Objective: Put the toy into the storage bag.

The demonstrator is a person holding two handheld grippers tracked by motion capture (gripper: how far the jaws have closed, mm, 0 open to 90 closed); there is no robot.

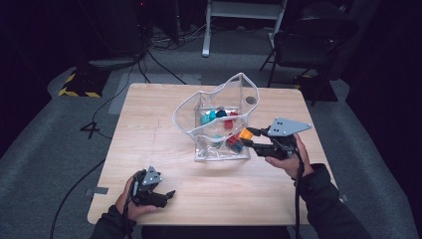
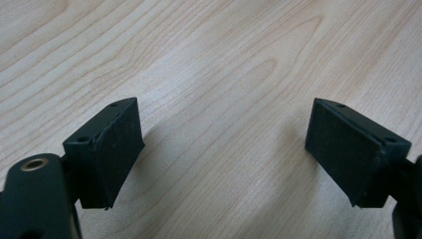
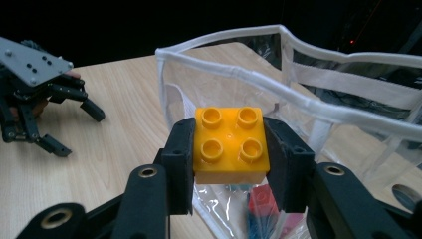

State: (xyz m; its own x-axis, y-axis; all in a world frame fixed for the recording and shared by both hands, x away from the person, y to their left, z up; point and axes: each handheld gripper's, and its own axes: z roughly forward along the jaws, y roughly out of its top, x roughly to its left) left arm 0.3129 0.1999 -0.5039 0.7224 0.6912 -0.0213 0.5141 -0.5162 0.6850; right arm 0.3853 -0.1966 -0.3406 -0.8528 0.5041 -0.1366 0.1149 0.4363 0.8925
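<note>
Right gripper view puts the key relation in front of you: the yellow brick (image 3: pixel 231 144) sits studs-up between the jaws of your right gripper (image 3: pixel 231 159), which pinch it on two opposite sides, and the white-trimmed rim of the clear bag (image 3: pixel 259 82) runs just beyond and slightly above it. Below the brick you can see red and blue bricks through the plastic, so the brick seems to hang at the bag's near wall, by my reading not yet clearly over the opening. The brick is square, so it has no long axis to line up.

In the high view, your right gripper (image 1: pixel 249 139) reaches in from the right side of the tabletop (image 1: pixel 149 109), pointing left toward the bag (image 1: pixel 219 119), with the brick (image 1: pixel 245 133) at the bag's right front corner. The bag stands open and slumped, its rim uneven, with other bricks (image 1: pixel 219 117) inside. The opening lies ahead and to the left of your right hand (image 1: pixel 291 162), which is far nearer to it than the other.

Your left gripper (image 1: pixel 161 196) rests low near the front left edge, well apart from the bag. In the left gripper view its jaws are spread wide over bare wood, holding nothing.
</note>
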